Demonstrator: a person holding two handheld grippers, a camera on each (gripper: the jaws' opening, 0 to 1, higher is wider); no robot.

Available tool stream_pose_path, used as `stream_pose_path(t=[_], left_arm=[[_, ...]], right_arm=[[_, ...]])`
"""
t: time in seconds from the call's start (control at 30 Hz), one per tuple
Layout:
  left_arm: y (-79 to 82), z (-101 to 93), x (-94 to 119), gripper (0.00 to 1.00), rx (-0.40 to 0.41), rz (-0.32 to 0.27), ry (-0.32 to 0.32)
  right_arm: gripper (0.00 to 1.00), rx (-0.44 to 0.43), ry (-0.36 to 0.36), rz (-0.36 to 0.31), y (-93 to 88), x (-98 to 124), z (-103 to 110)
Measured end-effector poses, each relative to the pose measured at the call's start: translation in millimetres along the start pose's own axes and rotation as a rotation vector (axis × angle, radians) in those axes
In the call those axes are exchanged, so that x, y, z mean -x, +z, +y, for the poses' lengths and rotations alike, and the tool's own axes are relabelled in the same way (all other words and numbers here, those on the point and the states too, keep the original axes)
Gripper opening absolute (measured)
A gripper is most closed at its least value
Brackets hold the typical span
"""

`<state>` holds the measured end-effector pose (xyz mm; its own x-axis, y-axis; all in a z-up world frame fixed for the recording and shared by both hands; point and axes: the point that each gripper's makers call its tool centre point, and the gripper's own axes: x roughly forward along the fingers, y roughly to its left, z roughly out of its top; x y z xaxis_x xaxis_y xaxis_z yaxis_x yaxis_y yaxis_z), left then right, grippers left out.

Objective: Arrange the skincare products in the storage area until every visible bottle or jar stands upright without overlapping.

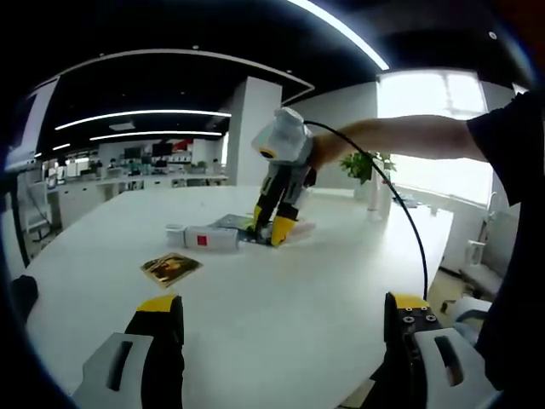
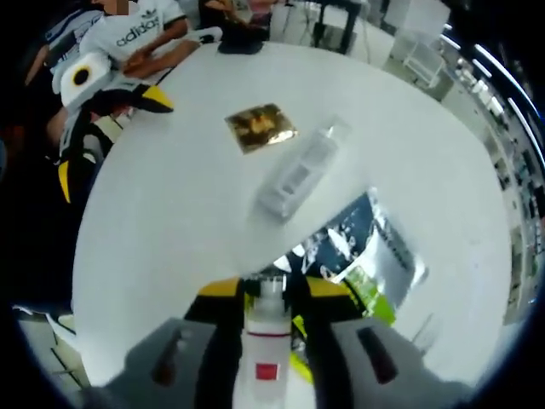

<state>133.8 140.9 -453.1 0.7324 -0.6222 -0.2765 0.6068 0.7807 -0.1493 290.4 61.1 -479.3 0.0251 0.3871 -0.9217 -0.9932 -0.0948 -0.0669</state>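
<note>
On the white table [image 2: 170, 213], the right gripper [image 2: 271, 294] grips 1 white bottle [image 2: 266, 349], while the left gripper [image 1: 281, 328] is open near the edge.

From my left tool [image 1: 281, 328], the desk [image 1: 281, 298] ahead lies open, and nothing stands between its spread jaws. The gold card [image 1: 170, 267] lies flat just ahead on the left. Farther on, the lying bottle [image 1: 204, 238], the foil sachet [image 1: 234, 223] and my right tool [image 1: 274, 228] crowd one patch. Beside that cluster I see bare desk on both sides. A plant [image 1: 368, 167] stands at the far edge.
</note>
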Motion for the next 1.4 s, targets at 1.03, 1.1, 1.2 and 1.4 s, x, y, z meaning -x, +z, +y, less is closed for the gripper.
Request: stream_pose_path(t=[1.03,1.1,1.2,1.4], left_arm=[[-5.0,1.8,3,1.0,0.015,-0.007,-0.002],[-5.4,1.7,2,1.0,0.013,-0.005,-0.003],[-4.7,1.6,2,1.0,0.015,-0.008,-0.004],[-3.8,2.4,2,1.0,0.011,-0.007,-0.002]], right_arm=[[0.18,-0.037,-0.021,0.01,-4.3,-3,-1],[0.18,-0.047,-0.037,0.001,-3.0,-1,-3],[0.17,-0.071,-0.064,-0.022,-0.1,5,-6],[0.17,-0.1,-0.091,-0.084,6.9,16,-5]])
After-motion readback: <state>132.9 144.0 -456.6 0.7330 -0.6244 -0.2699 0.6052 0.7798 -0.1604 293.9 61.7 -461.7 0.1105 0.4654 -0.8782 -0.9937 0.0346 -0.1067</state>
